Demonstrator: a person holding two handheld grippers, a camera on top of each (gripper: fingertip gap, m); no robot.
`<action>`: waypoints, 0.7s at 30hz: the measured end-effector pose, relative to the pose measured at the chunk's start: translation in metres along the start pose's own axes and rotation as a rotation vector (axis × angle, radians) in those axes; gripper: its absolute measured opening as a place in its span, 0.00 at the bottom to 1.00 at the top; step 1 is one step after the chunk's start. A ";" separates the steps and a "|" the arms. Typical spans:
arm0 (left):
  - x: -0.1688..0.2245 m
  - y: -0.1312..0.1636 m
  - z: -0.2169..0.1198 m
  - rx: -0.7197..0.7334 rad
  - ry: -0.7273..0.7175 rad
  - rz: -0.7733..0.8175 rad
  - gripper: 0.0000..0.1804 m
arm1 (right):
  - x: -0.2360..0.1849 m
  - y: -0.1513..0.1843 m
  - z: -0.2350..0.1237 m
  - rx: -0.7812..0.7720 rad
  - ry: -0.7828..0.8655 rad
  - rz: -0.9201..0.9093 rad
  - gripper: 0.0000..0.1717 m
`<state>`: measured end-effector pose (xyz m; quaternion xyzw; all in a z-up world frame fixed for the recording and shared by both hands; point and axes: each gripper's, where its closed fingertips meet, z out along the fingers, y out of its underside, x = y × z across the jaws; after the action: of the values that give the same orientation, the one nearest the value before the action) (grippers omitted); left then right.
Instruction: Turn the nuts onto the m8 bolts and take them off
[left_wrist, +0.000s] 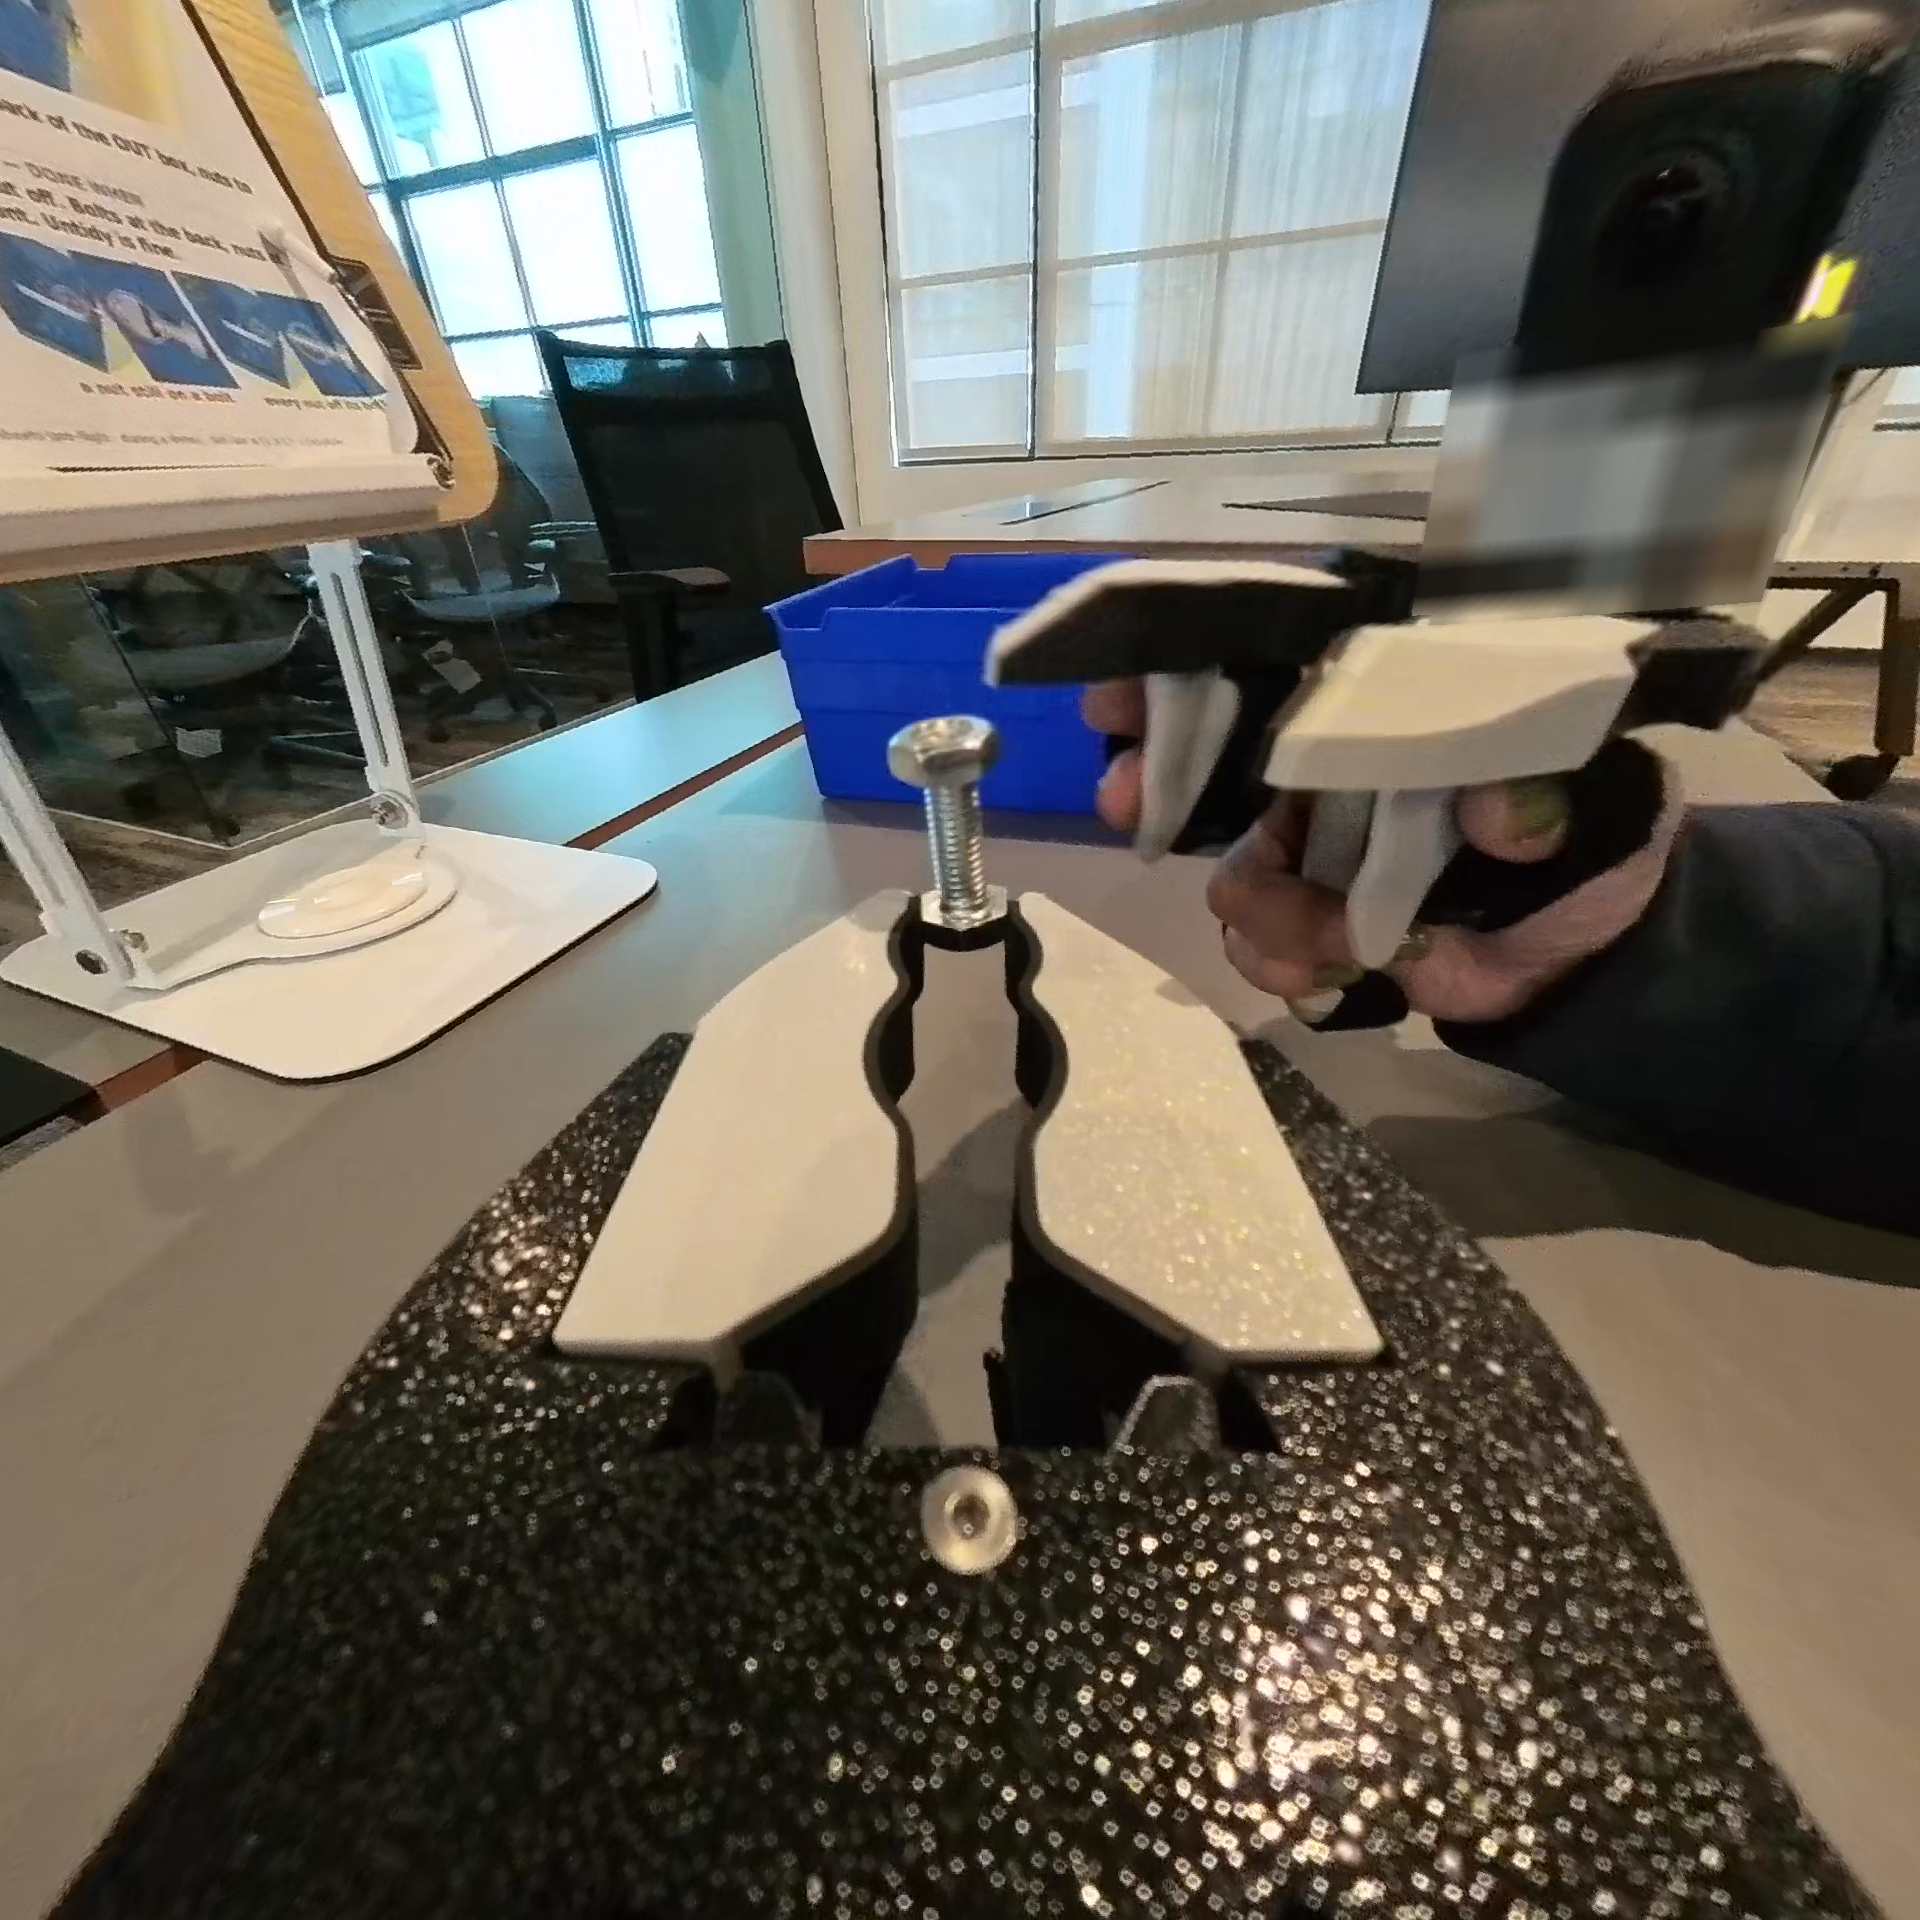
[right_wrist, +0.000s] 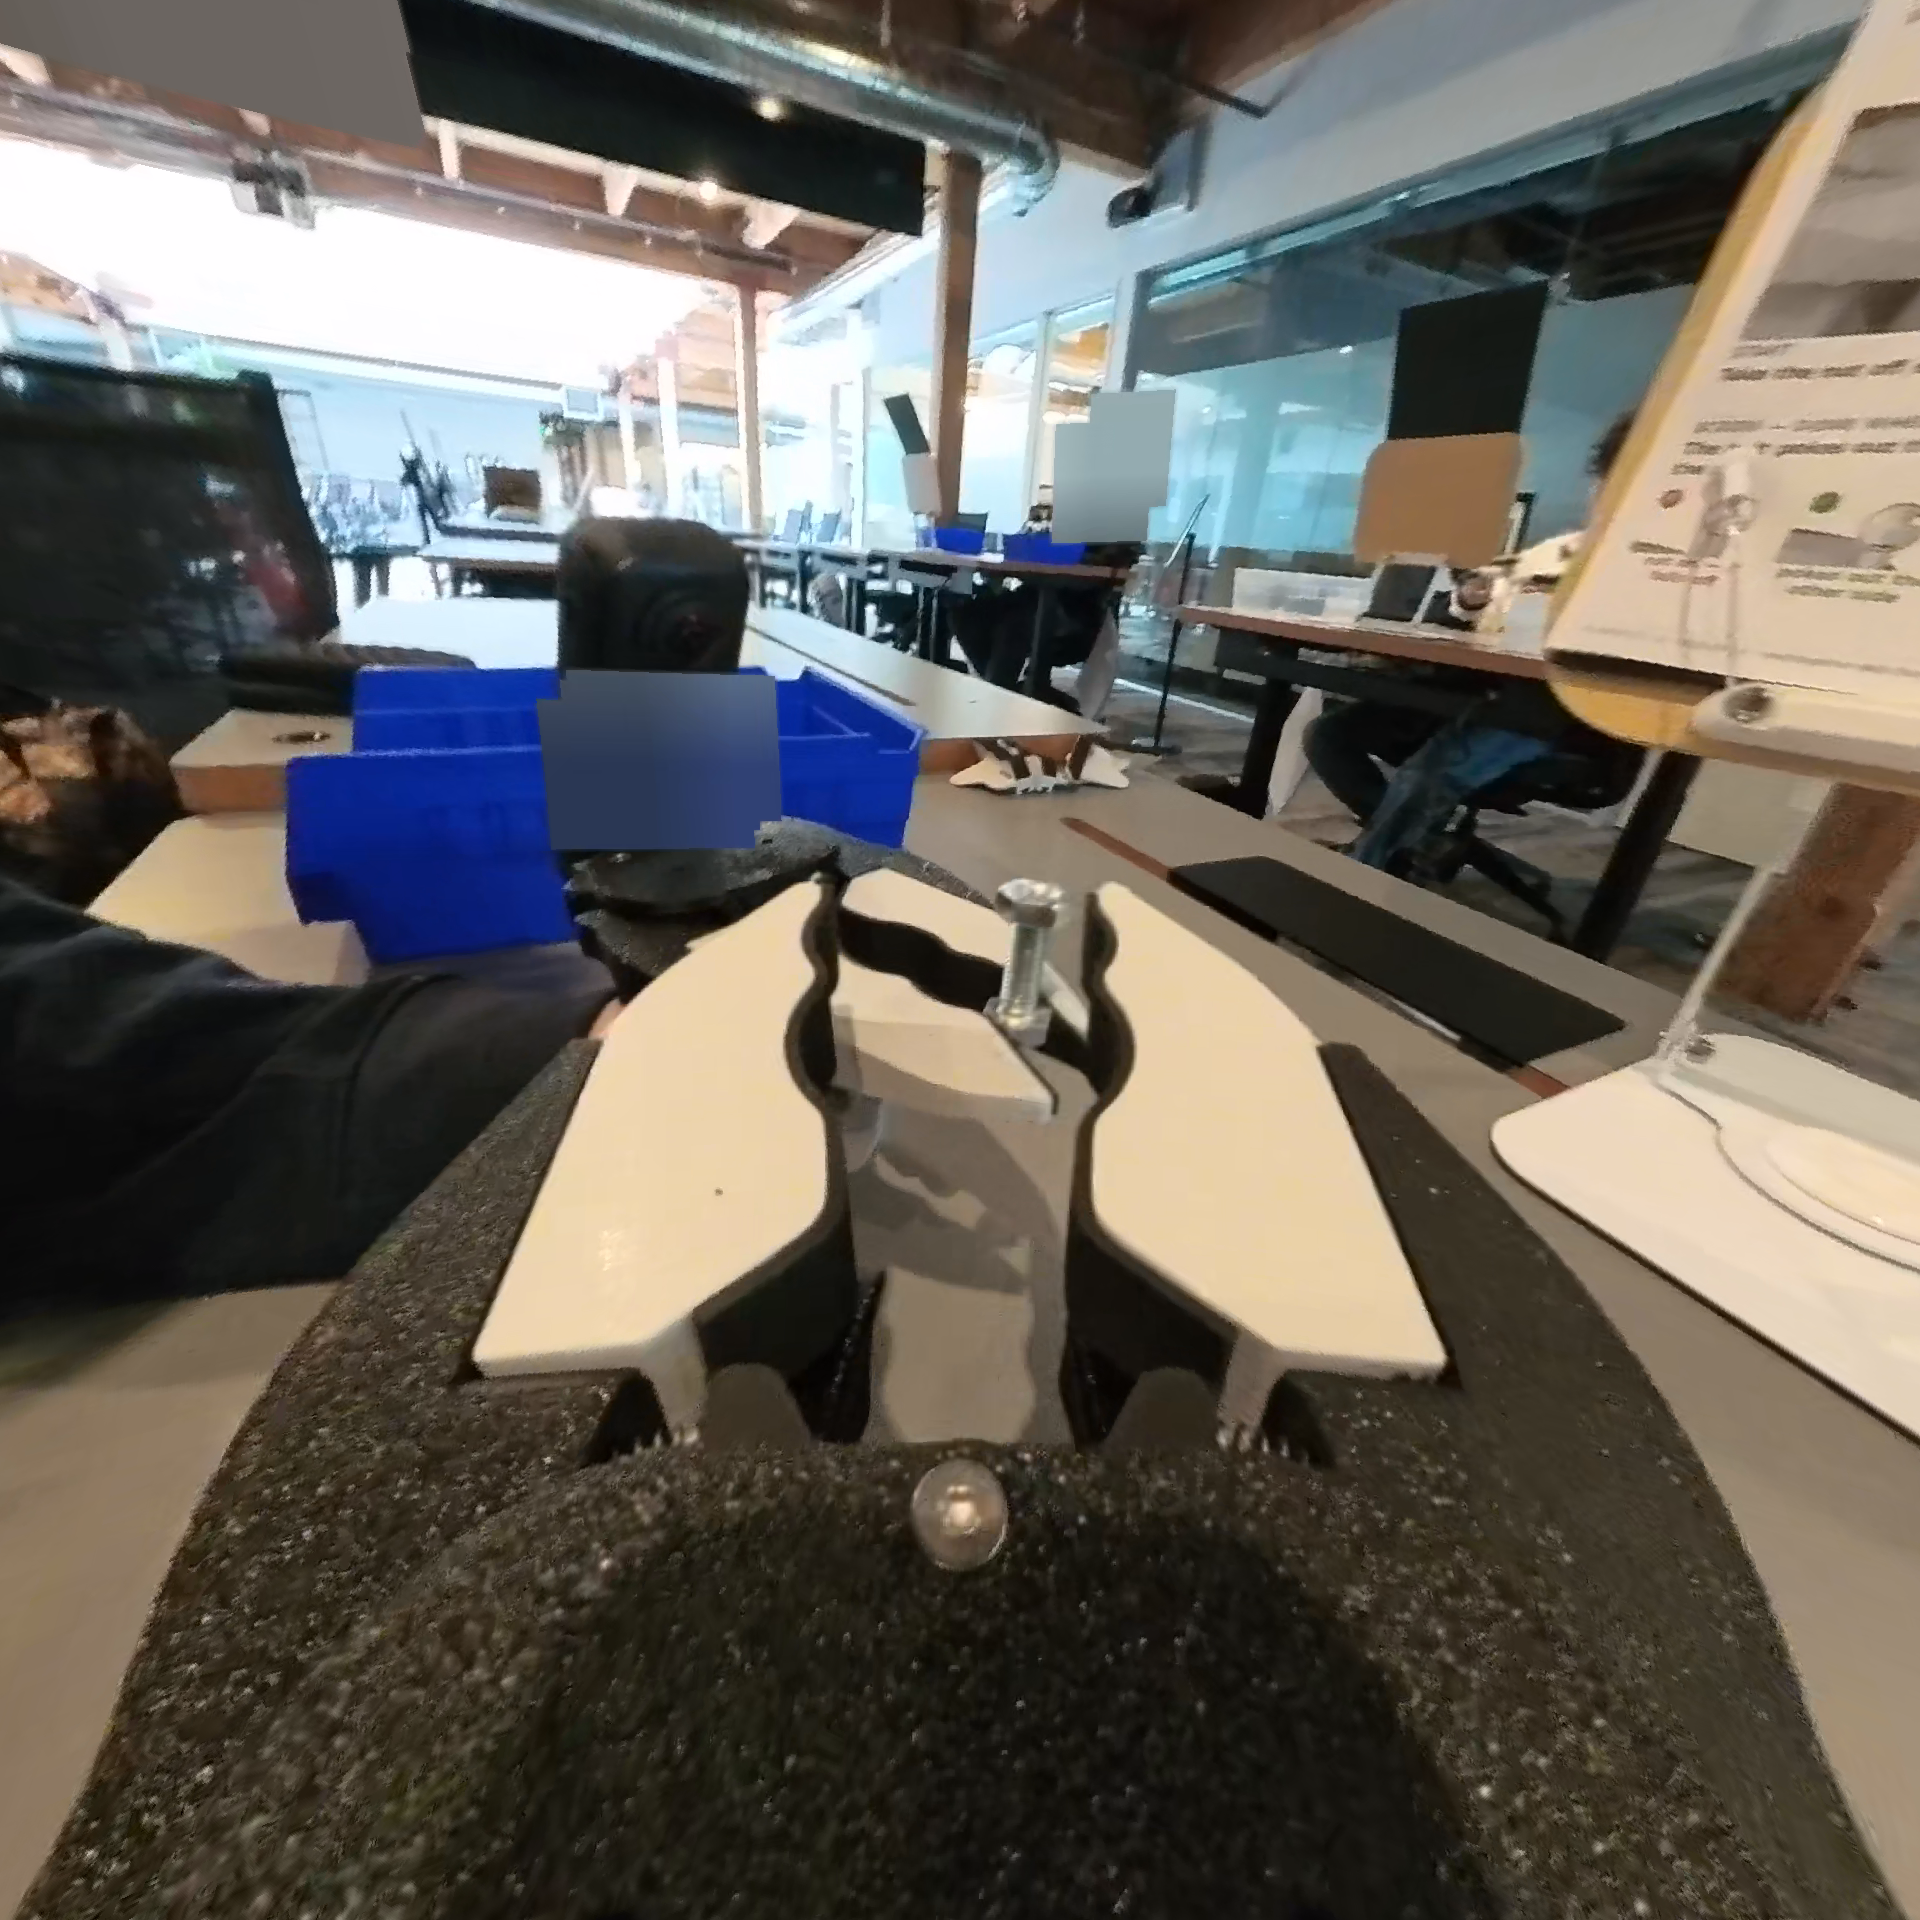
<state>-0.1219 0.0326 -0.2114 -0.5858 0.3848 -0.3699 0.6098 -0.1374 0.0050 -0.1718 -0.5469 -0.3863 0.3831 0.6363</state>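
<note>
Two grippers around one bolt (left_wrist: 948, 821); left gripper (left_wrist: 961, 914) pinches the nut (left_wrist: 962, 916) at its fingertips, pads pressed on the nut's flats; bolt stands upright out of the nut, hex head on top, thread bare between head and nut. Right gripper (right_wrist: 954, 935) is spread, nothing pinched; bolt sits between its fingers, close to the right-hand finger (right_wrist: 1132, 997), gap visible on both sides. Seen from the left camera, the right gripper (left_wrist: 1174, 707) hovers right of the bolt head, blurred, a hand (left_wrist: 1351, 914) wrapped on its grip. Blue bin (left_wrist: 894, 665) behind the bolt on the grey table (left_wrist: 312, 1195). Instruction sheet (left_wrist: 156, 260) on a white stand (left_wrist: 343, 894) left of the bolt; printed text and small photos on it, not repeated; no brand marks legible.
</note>
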 end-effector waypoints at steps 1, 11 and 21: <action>0.002 0.001 0.001 -0.008 0.014 0.006 0.08 | 0.001 0.000 0.001 0.007 0.012 0.003 0.29; 0.024 0.002 0.003 -0.020 0.153 0.004 0.08 | -0.006 0.015 0.001 -0.105 -0.050 -0.056 0.24; 0.044 0.013 0.006 -0.098 0.281 0.047 0.08 | -0.025 0.016 0.005 -0.107 -0.179 0.000 0.34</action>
<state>-0.0978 -0.0041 -0.2256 -0.5484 0.4974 -0.4146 0.5290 -0.1535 -0.0142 -0.1894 -0.5437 -0.4613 0.4094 0.5691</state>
